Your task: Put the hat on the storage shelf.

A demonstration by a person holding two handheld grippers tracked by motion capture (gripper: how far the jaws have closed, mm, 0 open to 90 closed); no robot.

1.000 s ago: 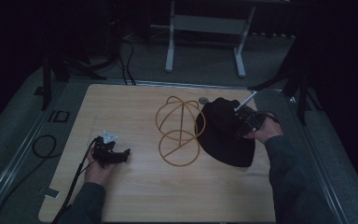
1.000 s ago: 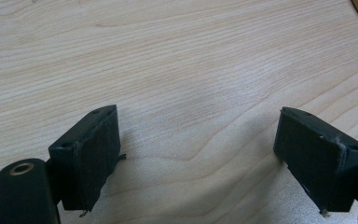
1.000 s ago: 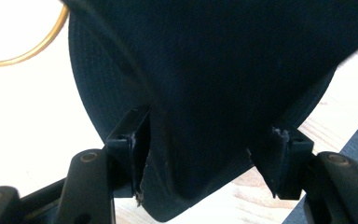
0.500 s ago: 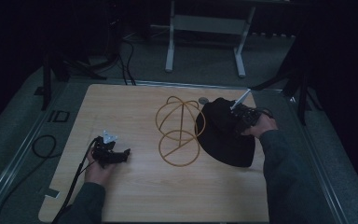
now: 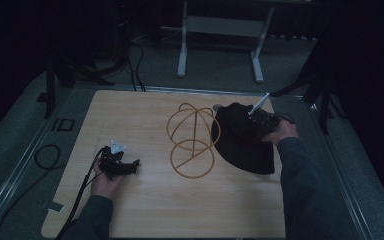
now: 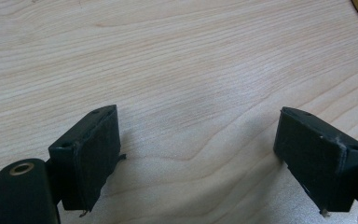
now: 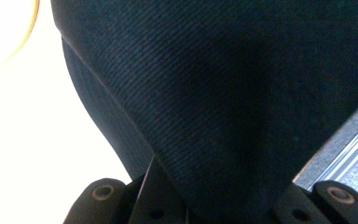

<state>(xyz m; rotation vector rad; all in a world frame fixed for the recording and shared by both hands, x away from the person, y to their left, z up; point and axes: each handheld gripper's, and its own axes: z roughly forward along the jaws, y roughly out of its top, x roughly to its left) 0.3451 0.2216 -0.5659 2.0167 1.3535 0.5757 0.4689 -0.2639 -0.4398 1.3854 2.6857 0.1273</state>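
Observation:
A black cloth item (image 5: 242,147) lies on the right part of the wooden table (image 5: 145,210). My right gripper (image 5: 256,120) is at its far edge and shut on a fold of it. In the right gripper view the dark twill fabric (image 7: 214,84) bunches down between the jaws of the right gripper (image 7: 216,205) and hides their tips. A gold wire frame (image 5: 192,140) of rings stands at the table's middle, just left of the cloth. My left gripper (image 5: 130,166) rests low near the front left. In its own view the left gripper (image 6: 198,140) is open over bare wood.
A small grey round thing (image 5: 216,107) sits behind the wire frame. A metal rail (image 7: 349,154) runs along the table's right edge. The left gripper's cable (image 5: 77,200) trails off the front left. A white stand (image 5: 182,45) is on the floor beyond.
My right gripper has shifted slightly away and to the left with the edge of the cloth. The left gripper has stayed put.

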